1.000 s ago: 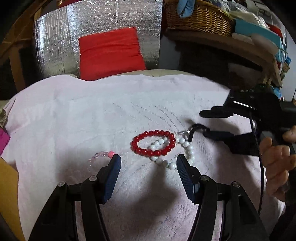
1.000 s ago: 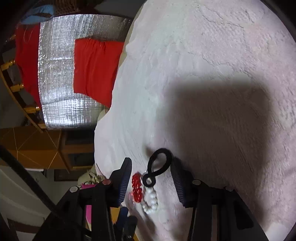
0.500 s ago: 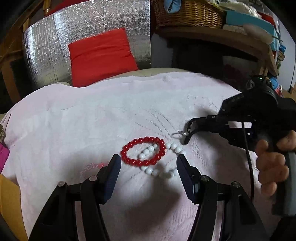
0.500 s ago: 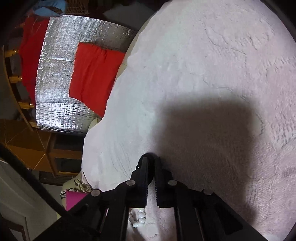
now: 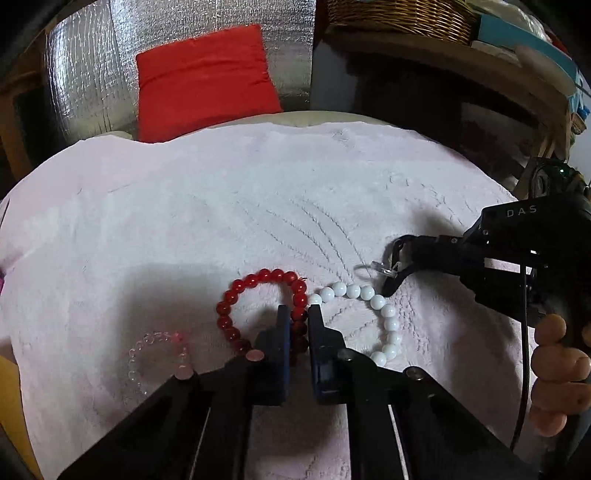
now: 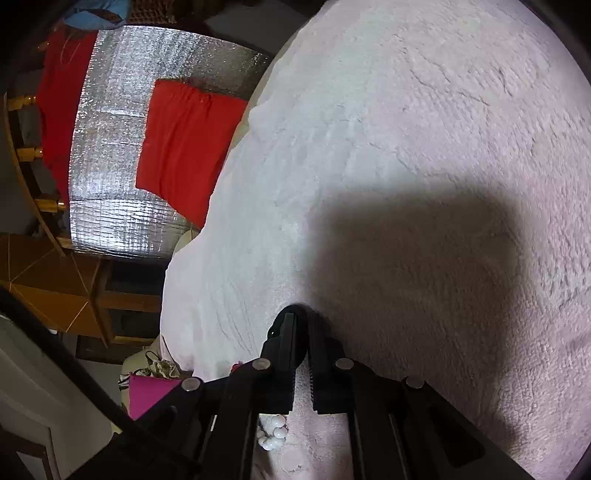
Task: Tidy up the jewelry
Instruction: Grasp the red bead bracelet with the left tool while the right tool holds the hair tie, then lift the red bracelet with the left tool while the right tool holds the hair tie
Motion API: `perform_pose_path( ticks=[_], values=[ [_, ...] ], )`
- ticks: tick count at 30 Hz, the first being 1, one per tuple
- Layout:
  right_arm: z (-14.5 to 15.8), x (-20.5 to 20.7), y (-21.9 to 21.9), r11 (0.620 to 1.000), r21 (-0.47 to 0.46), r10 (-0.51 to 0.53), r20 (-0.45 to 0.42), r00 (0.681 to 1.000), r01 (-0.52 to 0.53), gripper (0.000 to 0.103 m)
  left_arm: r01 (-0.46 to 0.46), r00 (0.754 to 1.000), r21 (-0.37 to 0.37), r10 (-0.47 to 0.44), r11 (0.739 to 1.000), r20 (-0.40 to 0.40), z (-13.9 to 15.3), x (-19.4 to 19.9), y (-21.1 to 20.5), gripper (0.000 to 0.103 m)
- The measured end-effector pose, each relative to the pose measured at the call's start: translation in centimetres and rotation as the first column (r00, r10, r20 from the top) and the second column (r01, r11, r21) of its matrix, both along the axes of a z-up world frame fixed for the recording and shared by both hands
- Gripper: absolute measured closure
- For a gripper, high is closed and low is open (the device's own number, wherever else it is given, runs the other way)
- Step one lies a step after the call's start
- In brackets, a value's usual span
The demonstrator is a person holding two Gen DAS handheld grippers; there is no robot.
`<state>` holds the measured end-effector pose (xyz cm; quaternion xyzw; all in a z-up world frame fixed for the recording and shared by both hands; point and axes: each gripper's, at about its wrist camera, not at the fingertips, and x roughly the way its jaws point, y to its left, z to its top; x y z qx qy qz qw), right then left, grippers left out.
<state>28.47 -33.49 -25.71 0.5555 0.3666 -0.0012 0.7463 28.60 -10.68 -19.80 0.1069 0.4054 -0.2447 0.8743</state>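
At the bottom centre of the left wrist view, the left gripper (image 5: 295, 317) is clenched on the near right arc of the red bead bracelet (image 5: 258, 280), which lies on the pink towel (image 5: 184, 221) in the lower middle of the frame. To its left, in the lower left, a clear and pink bead bracelet (image 5: 155, 354) lies apart and untouched. Right of the red bracelet, the white bead bracelet (image 5: 384, 317) touches it at their meeting point near centre; whether the two are interlinked cannot be told. At centre right, the right gripper (image 5: 397, 258) is clenched on a black loop (image 5: 391, 273) joined by a small ring to the white beads. The right wrist view confirms its jaws pressed on something black at bottom centre. Risk, in judgement: if the strands are crossed, pulling them apart could strain an elastic cord or drag the neighbouring bracelet; the narrow grip on round beads could slip. The right gripper's housing reads "DAS". In the upper left stands a red cushion (image 5: 203, 77); at the top edge, a wicker basket (image 5: 399, 14).
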Motion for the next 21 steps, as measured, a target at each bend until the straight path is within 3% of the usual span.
perform_pose_path(
  ticks=[9, 21],
  values=[
    [1.9, -0.9, -0.4, 0.999, -0.045, -0.008, 0.065, 0.998, 0.011, 0.097, -0.02, 1.0, -0.062, 0.019, 0.998, -0.016, 1.3, -1.3, 2.3, 0.094],
    [7.0, -3.0, 2.4, 0.988, -0.148, 0.071, 0.211, 0.975, -0.04, 0.097, -0.062, 0.997, -0.234, 0.072, 0.97, 0.034, 6.4, -4.4, 7.7, 0.094]
  ],
)
